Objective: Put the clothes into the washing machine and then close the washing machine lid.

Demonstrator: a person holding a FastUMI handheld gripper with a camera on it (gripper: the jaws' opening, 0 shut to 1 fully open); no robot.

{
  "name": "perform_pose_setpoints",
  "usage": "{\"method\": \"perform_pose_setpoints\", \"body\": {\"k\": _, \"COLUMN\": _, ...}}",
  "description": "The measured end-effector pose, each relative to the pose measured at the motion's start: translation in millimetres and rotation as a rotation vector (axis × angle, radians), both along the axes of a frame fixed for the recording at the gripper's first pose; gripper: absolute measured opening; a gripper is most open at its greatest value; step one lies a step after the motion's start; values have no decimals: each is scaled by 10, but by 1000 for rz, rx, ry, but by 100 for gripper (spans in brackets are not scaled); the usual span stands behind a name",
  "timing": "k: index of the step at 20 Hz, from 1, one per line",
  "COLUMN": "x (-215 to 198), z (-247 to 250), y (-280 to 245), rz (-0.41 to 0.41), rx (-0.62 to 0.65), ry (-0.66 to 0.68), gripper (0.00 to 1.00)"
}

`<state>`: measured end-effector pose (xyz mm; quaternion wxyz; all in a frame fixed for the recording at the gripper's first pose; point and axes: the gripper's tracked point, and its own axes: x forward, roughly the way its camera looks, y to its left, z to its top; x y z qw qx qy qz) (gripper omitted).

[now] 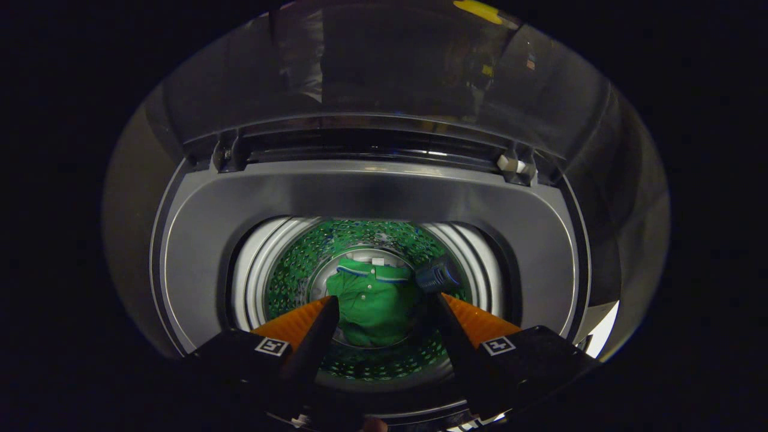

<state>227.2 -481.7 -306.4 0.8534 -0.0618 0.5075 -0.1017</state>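
Fingers (312, 327) of the gripper (384, 303) stand spread apart above the mouth of the washing machine (372, 192), with nothing held between them; they point down into the drum (288, 264). Around the opening runs a broad grey top deck, and behind it the lid (384, 66) stands raised on its hinges (225, 156), its dark glossy panel carrying faint reflections. A small white fitting (513, 163) sits at the rear right hinge. A dark ribbed part with a bluish sheen (439, 276) lies inside the drum just beyond the right finger's tip; what it is cannot be made out. The near rim of the opening is cut off behind the gripper's body. At the bottom of the drum, seen between the two fingers and well beyond them, rests a green shirt (375, 306), crumpled, with a collar edged in white and blue stripes. The perforated drum wall around it reflects green.
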Motion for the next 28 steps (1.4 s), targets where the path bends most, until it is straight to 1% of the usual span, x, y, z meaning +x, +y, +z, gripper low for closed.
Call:
{"method": "perform_pose_setpoints", "body": {"k": 7, "x": 65, "z": 417, "y": -10, "rz": -26, "rx": 8, "ry": -99, "gripper": 100}}
{"method": "perform_pose_setpoints", "body": {"k": 12, "x": 182, "z": 1080, "y": 66, "rz": -19, "rx": -5, "ry": -201, "gripper": 100}}
{"method": "perform_pose_setpoints", "body": {"k": 17, "x": 342, "z": 1864, "y": 136, "rz": -29, "rx": -16, "ry": -317, "gripper": 100}}
{"method": "perform_pose_setpoints", "body": {"k": 19, "x": 418, "z": 2138, "y": 204, "rz": -37, "rx": -1, "ry": -355, "gripper": 100}}
{"method": "perform_pose_setpoints", "body": {"k": 24, "x": 647, "z": 2732, "y": 258, "rz": -40, "rx": 13, "ry": -447, "gripper": 100}}
{"method": "perform_pose_setpoints", "body": {"k": 28, "x": 876, "z": 3079, "y": 217, "rz": -38, "rx": 16, "ry": -514, "gripper": 100}}
